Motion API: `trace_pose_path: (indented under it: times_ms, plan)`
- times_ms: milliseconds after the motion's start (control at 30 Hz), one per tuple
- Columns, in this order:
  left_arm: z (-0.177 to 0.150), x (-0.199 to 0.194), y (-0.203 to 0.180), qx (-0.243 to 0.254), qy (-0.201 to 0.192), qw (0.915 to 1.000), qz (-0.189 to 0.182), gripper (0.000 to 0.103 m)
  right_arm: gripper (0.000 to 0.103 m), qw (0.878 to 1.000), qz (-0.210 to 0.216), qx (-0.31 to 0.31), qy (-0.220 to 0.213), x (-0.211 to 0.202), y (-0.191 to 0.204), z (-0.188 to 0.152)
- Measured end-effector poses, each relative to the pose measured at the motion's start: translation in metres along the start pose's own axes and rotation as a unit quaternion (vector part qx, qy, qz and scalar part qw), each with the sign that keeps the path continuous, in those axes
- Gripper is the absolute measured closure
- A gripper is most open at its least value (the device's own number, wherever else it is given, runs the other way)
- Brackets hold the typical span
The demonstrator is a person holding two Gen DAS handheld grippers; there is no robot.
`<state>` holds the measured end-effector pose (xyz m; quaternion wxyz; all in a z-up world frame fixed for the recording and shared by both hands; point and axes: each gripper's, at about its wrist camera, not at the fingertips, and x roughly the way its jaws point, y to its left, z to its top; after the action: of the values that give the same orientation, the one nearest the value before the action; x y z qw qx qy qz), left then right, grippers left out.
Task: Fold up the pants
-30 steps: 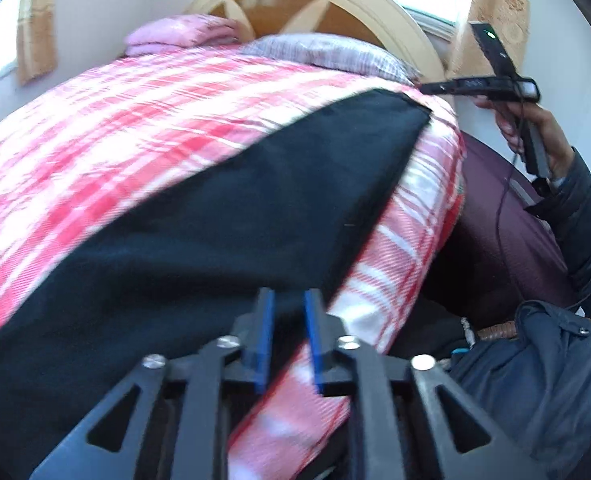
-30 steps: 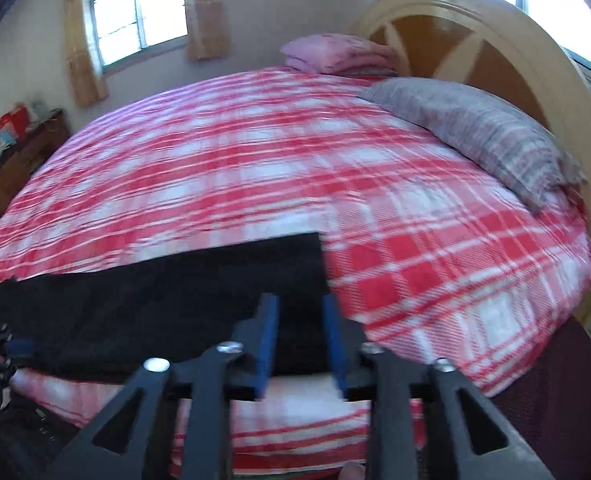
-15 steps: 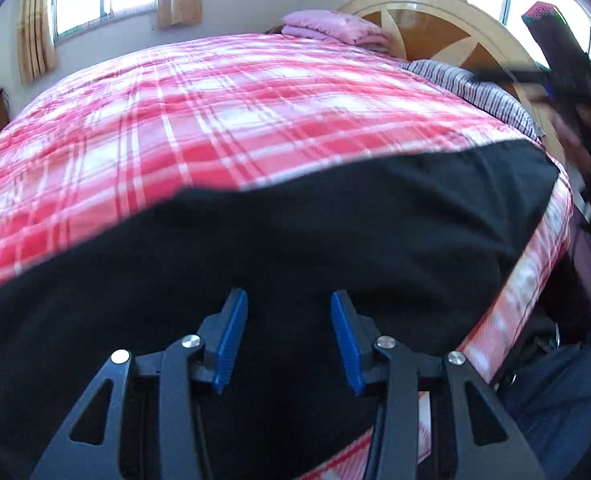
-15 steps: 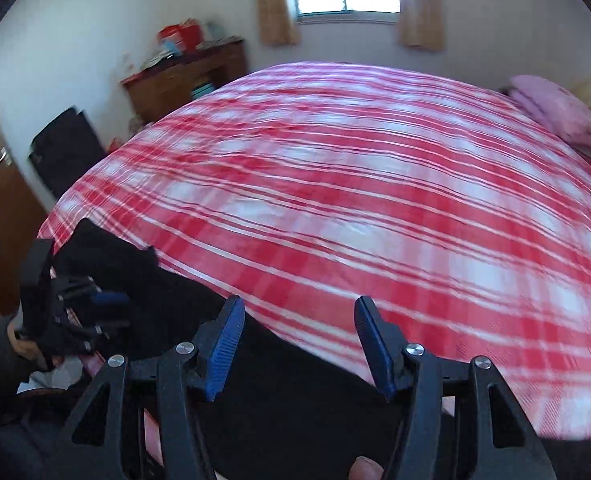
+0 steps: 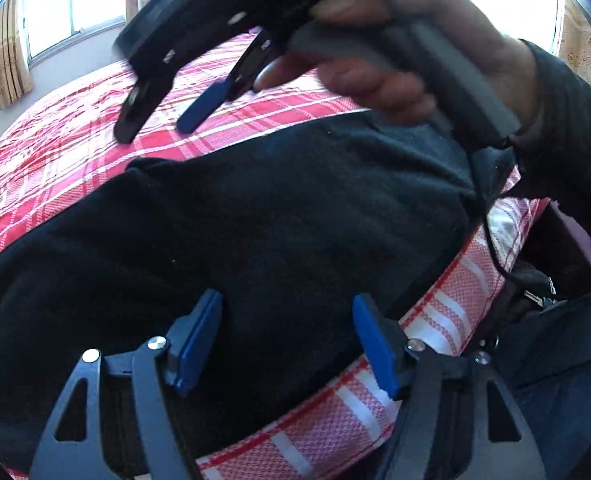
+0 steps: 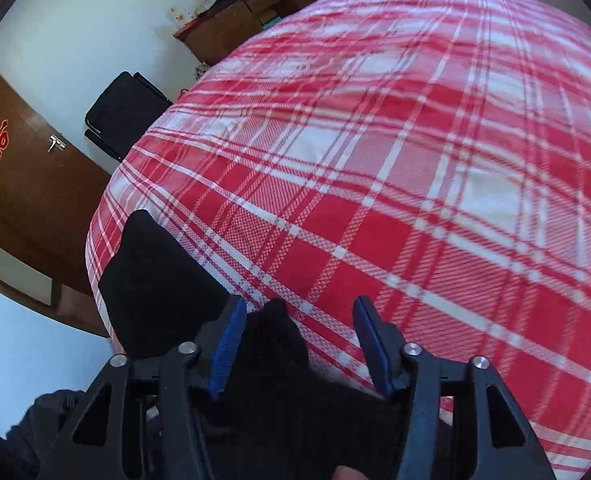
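Black pants (image 5: 279,216) lie along the near edge of a bed with a red and white plaid cover (image 5: 75,152). My left gripper (image 5: 287,344) is open just above the pants, holding nothing. My right gripper (image 5: 155,124) shows in the left wrist view, held in a hand above the far edge of the pants, jaws apart. In the right wrist view my right gripper (image 6: 295,344) is open, with a bunched fold of the pants (image 6: 275,336) between its fingers and more of the pants (image 6: 155,280) to the left.
The plaid bed cover (image 6: 415,160) fills most of the right wrist view. A wooden dresser (image 6: 239,16) with clutter, a black chair (image 6: 123,108) and a brown door (image 6: 19,184) stand beyond the bed. Curtained windows (image 5: 67,8) are behind the bed.
Both grippers have opened wider. My right gripper has swung left across the bed, over the pants, close in front of my left gripper. The pants now show a raised fold.
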<state>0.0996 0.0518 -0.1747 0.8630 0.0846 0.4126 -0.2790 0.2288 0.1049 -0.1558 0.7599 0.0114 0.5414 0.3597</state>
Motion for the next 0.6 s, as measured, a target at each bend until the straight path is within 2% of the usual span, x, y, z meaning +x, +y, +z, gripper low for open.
trace_pose_path:
  times_ms: [33,100,200,333,367,433,533,600]
  plan:
    - [0.000,-0.001,0.000,0.000,-0.005,1.0000,0.001,0.033,0.061,1.000,0.004,0.007,0.007,0.003,-0.002,-0.001]
    - [0.000,0.000,0.000,-0.004,-0.008,1.0000,-0.002,0.030,0.092,0.999,0.030,0.020,0.019,0.012,-0.002,-0.003]
    - [-0.001,0.001,-0.006,0.013,-0.005,0.9999,0.008,0.028,0.098,0.998,0.045,0.033,0.012,0.013,-0.002,-0.005]
    - [0.000,0.001,-0.006,0.015,-0.004,0.9999,0.004,0.028,0.100,0.998,0.044,0.021,-0.030,-0.006,0.006,-0.002]
    - [0.000,0.001,-0.005,0.015,-0.004,0.9999,0.002,0.028,0.100,0.999,0.035,0.017,-0.035,-0.005,0.007,0.000]
    - [-0.001,0.002,-0.005,0.016,-0.006,0.9998,-0.007,0.023,0.103,0.999,-0.025,0.006,-0.026,0.005,0.004,0.003]
    - [0.000,0.002,-0.005,0.017,-0.012,0.9998,-0.005,0.023,0.102,1.000,0.003,0.025,-0.007,0.014,-0.011,0.004]
    - [0.003,-0.002,-0.004,0.011,-0.014,0.9998,-0.006,0.023,0.102,0.999,-0.001,0.029,-0.022,0.001,-0.017,0.000]
